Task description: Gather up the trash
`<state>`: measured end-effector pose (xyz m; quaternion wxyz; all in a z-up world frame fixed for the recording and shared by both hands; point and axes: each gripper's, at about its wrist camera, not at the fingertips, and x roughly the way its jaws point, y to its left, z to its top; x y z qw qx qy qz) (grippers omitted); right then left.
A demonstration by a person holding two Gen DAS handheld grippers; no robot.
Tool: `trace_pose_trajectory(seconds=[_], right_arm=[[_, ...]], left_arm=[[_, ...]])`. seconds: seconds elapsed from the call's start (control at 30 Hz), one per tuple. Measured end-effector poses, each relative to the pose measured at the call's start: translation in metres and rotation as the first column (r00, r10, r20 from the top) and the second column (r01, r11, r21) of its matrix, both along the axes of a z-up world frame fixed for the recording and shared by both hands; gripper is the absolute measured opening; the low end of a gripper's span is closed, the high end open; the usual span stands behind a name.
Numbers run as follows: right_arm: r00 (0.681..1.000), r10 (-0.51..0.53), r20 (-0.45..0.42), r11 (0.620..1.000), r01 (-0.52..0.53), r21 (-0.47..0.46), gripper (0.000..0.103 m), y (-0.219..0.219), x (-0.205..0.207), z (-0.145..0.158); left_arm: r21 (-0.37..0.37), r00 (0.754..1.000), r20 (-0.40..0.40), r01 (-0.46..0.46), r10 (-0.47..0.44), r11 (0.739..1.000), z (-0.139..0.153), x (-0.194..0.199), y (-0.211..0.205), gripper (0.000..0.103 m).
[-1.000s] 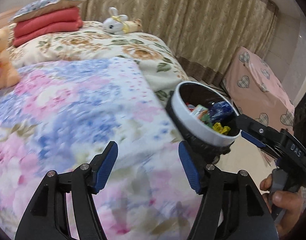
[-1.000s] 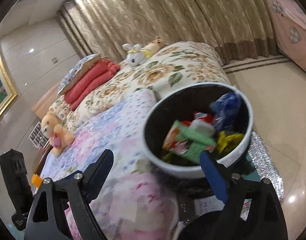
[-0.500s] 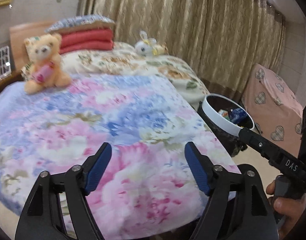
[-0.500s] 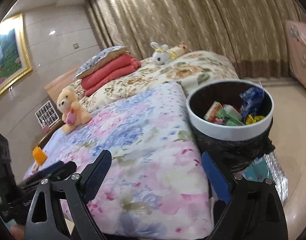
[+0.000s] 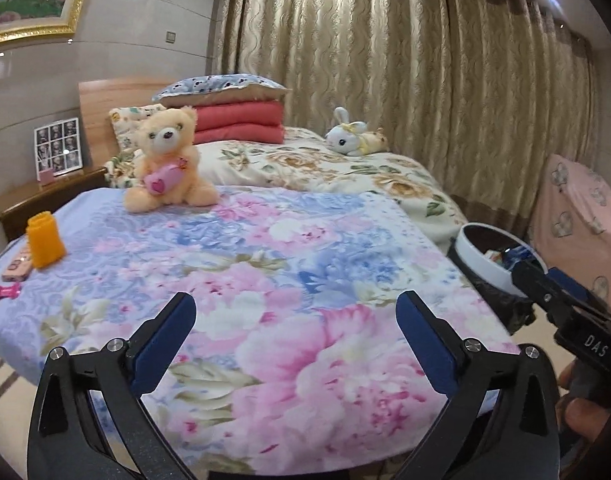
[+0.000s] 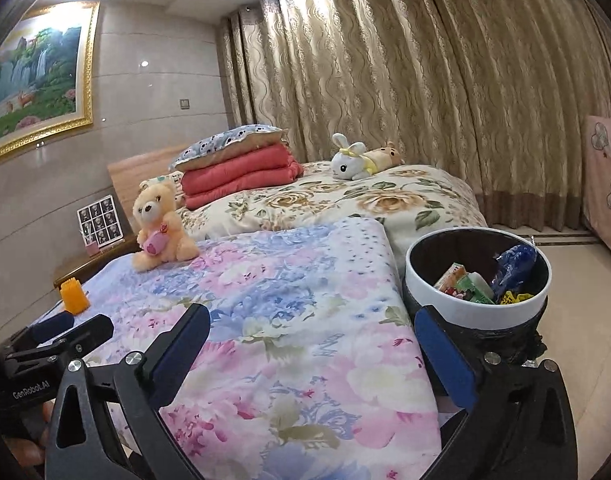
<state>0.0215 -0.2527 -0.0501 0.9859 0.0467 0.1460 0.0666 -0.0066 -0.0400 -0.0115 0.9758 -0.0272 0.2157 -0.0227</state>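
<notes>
The left gripper (image 5: 295, 336) and right gripper (image 6: 315, 350) both stand fully spread with nothing between the jaws, which have just been opening, likely because their loads are dropped. The trash bin (image 6: 479, 304), holding wrappers (image 6: 465, 284), sits just ahead-right of the right gripper beside the bed (image 6: 289, 320), within easy reach for more trash.

The bed (image 5: 305, 264) is covered by soft, matt flowered cloth. The bear (image 5: 167, 160) is made of fuzzy plush. The bin (image 6: 479, 280) is ringed in smooth, glossy white plastic over crinkled black film. The wall (image 6: 153, 92) is faced with polished panels, the headboard (image 5: 105, 96) with smooth wood. The curtain (image 6: 405, 100) is woven with a sheen.
</notes>
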Motion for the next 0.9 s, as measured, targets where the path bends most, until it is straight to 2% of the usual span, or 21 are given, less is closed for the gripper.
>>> trace_pose_trajectory(seconds=[0.4, 0.9], right_arm=[[1.000, -0.007, -0.002, 1.000, 0.007, 0.010, 0.103, 0.0007, -0.0019, -0.0021], [1.000, -0.006, -0.012, 1.000, 0.006, 0.022, 0.103, -0.0008, -0.0026, -0.0043]], left_arm=[[0.040, 0.999, 0.010, -0.033, 0.032, 0.999, -0.0023, -0.0069, -0.0016, 0.102], [0.048, 0.999, 0.010, -0.035, 0.035, 0.998, -0.0032, -0.0081, -0.0031, 0.102]])
